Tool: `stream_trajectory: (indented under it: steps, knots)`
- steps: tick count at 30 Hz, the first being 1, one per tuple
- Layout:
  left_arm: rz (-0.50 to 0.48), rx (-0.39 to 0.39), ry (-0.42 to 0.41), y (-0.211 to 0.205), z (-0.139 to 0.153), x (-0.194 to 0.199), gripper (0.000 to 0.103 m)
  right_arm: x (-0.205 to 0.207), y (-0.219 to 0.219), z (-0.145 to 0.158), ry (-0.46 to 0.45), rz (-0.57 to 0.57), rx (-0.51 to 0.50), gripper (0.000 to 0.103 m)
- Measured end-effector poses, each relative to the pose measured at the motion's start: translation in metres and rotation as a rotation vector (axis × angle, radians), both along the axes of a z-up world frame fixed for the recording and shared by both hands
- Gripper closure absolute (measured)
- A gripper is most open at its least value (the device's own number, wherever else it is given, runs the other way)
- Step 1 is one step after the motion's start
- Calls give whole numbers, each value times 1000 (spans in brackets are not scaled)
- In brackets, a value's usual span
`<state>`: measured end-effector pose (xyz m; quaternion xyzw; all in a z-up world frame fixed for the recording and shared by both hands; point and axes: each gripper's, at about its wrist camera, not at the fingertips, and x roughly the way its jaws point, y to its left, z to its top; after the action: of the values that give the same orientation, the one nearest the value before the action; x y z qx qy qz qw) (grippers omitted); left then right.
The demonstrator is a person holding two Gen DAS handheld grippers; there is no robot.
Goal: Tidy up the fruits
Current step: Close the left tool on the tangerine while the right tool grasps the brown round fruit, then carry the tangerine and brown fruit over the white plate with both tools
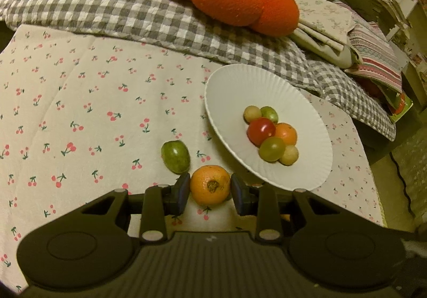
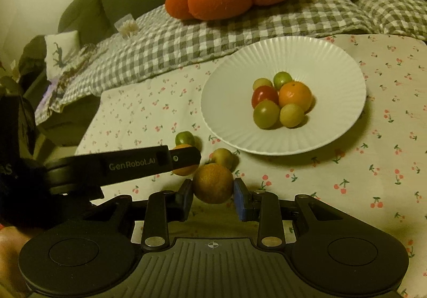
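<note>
Left gripper (image 1: 210, 192): fingers flank the orange (image 1: 210, 185); the left pad appears to touch it, while a thin gap shows on the right — contact cannot be confirmed.
Right gripper (image 2: 213, 195): jaws part-open around a brownish round fruit (image 2: 212, 183); the right pad stands just clear of it, so no firm hold is evident.
Plate (image 2: 344, 121): white and fluted, near the far edge of the cherry-print cloth (image 1: 80, 111); it carries six fruits — a red tomato (image 2: 264, 95), a mandarin (image 2: 295, 96) and four green or yellow pieces.
Loose fruit: a green plum (image 1: 175, 156) beside the orange and a small yellow fruit (image 2: 222, 157) lie on the cloth, short of the plate's near rim.
Progress: judged past halfway; four pieces remain off the plate, two of them between fingers.
</note>
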<state>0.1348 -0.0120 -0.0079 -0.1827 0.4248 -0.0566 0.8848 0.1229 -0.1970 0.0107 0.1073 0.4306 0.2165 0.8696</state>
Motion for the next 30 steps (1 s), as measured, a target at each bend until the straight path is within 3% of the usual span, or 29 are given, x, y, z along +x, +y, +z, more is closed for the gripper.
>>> stream_trajectory:
  steps: [14,30]
  knots:
    - [-29,-22,-133,-3,23,7,72,13,-56,32,-58,-126,61,72]
    - [-125,59,-162,-22,10,54,72,54,-87,15,-38,-255,5,72]
